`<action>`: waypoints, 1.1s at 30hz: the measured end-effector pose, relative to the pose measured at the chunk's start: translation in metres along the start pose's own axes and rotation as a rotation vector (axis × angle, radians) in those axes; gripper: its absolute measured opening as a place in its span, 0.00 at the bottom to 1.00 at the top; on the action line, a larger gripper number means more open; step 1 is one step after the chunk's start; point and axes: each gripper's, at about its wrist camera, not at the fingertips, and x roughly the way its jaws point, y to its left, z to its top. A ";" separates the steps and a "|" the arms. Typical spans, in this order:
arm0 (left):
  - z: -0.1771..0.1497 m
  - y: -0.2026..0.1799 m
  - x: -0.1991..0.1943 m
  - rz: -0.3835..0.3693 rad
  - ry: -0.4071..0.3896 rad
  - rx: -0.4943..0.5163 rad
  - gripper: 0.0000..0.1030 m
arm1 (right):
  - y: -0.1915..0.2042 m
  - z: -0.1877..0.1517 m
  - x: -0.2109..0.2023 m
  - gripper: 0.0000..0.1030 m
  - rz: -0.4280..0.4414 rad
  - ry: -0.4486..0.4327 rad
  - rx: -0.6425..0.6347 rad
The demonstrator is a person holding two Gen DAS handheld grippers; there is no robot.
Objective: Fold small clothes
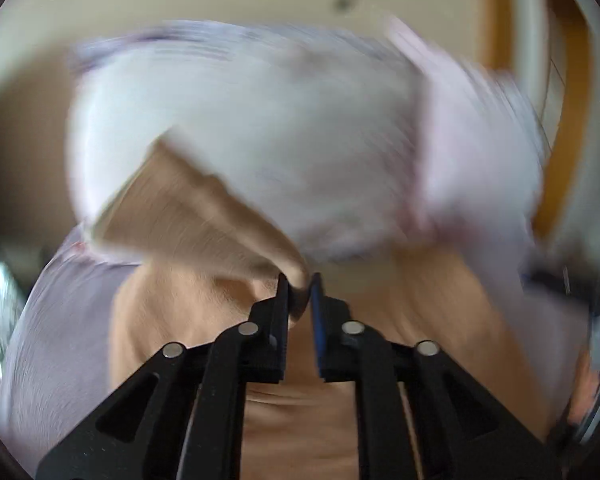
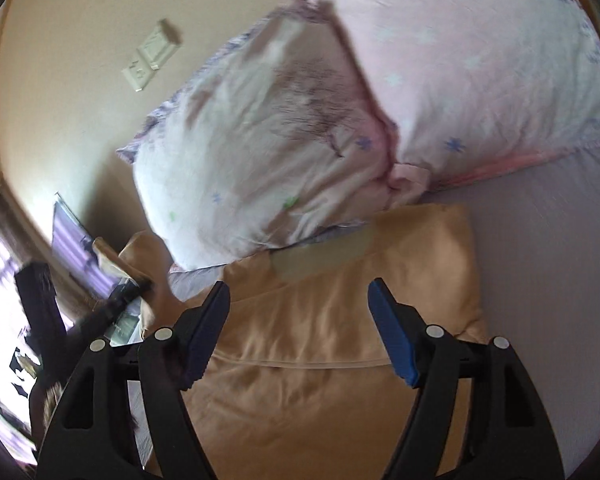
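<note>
A tan garment (image 2: 320, 332) lies spread on a lilac bed sheet (image 2: 548, 240). In the left wrist view my left gripper (image 1: 300, 284) is shut on a corner of the tan garment (image 1: 188, 216) and lifts that flap up off the rest of the cloth. The view is motion-blurred. In the right wrist view my right gripper (image 2: 300, 308) is open and empty, hovering over the middle of the garment. The left gripper (image 2: 140, 284) shows at the left of that view, holding the raised corner.
Two pale pink pillows (image 2: 260, 152) with small star prints lie at the head of the bed, just beyond the garment. A cream wall (image 2: 80, 100) with a switch plate stands behind them. A bright window (image 2: 4, 280) is at far left.
</note>
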 end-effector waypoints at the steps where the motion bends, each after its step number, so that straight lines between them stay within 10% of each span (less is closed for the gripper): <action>1: -0.008 -0.035 0.016 -0.011 0.054 0.105 0.15 | -0.011 0.000 0.006 0.71 -0.021 0.016 0.026; 6: -0.066 -0.098 0.014 -0.022 0.107 0.321 0.25 | -0.052 -0.005 0.024 0.53 -0.043 0.101 0.121; 8: -0.080 -0.076 -0.007 -0.017 0.101 0.283 0.41 | -0.059 -0.004 0.034 0.47 -0.067 0.127 0.129; 17: -0.130 0.019 -0.047 0.076 0.221 0.058 0.47 | -0.036 -0.018 0.103 0.34 -0.207 0.344 -0.010; 20: -0.143 0.034 -0.043 0.080 0.254 0.010 0.48 | -0.023 -0.023 0.105 0.03 -0.194 0.371 -0.071; 30: -0.158 0.044 -0.040 0.048 0.274 -0.058 0.53 | -0.013 0.048 0.054 0.03 -0.399 0.006 -0.112; 33: -0.158 0.044 -0.039 0.046 0.271 -0.059 0.55 | -0.029 0.057 0.071 0.03 -0.502 0.066 -0.128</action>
